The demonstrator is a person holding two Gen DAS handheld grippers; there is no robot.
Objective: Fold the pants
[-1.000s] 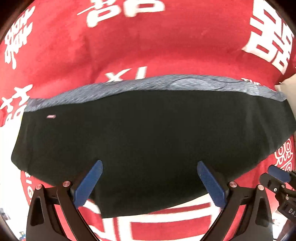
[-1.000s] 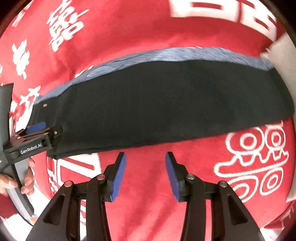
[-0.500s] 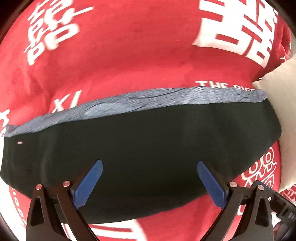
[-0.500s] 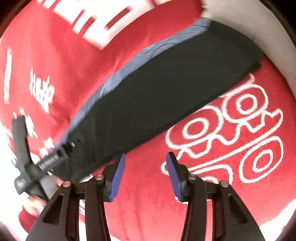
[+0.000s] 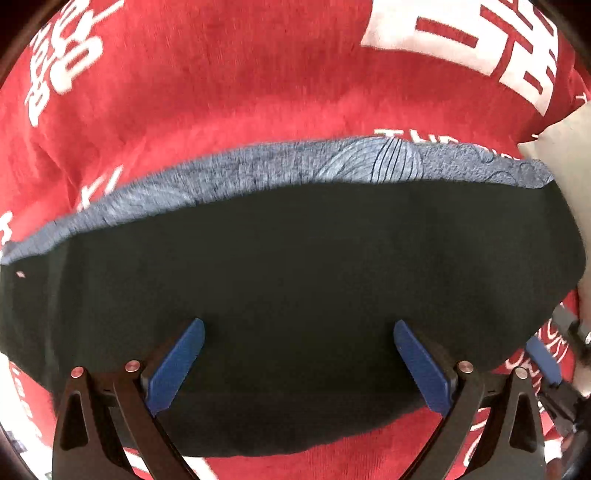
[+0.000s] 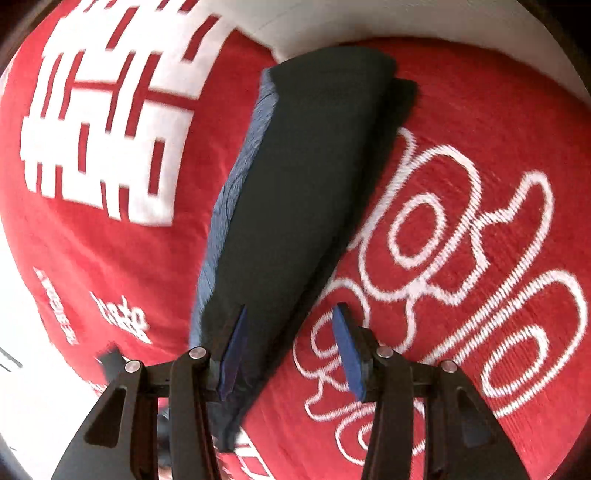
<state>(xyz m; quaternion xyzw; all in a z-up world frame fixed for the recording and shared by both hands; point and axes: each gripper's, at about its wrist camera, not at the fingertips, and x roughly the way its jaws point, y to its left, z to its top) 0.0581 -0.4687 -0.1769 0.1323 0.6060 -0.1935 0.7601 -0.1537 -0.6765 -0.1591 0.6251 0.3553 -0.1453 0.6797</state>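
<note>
Pants [image 5: 295, 302], dark and folded lengthwise into a long band, lie flat on a red blanket [image 5: 221, 110] printed with large white characters. Along the far edge of the band a strip of blue-grey patterned fabric [image 5: 332, 166] shows from underneath the dark layer. In the left wrist view the left gripper [image 5: 299, 365] points steeply down over the near half of the band; its jaws stand wide apart, the blue pads [image 5: 177, 365] clear of the cloth on both sides, with nothing grasped. At the right end of the band a pale cushion or bedding edge [image 5: 561, 177] meets the pants. Low at the right margin of the same view part of the right gripper [image 5: 543, 362] appears, blurred. In the right wrist view the pants [image 6: 303, 206] run lengthwise away from the camera toward a pale edge [image 6: 406, 22] at the top. The right gripper [image 6: 291, 350] hangs over the near end of the band with its jaws partly apart: the left pad [image 6: 232, 354] lies over the dark cloth, the right pad over the red blanket [image 6: 480, 184], and the near edge of the pants falls between them, not pinched. Whether either pad touches the cloth cannot be told.
</note>
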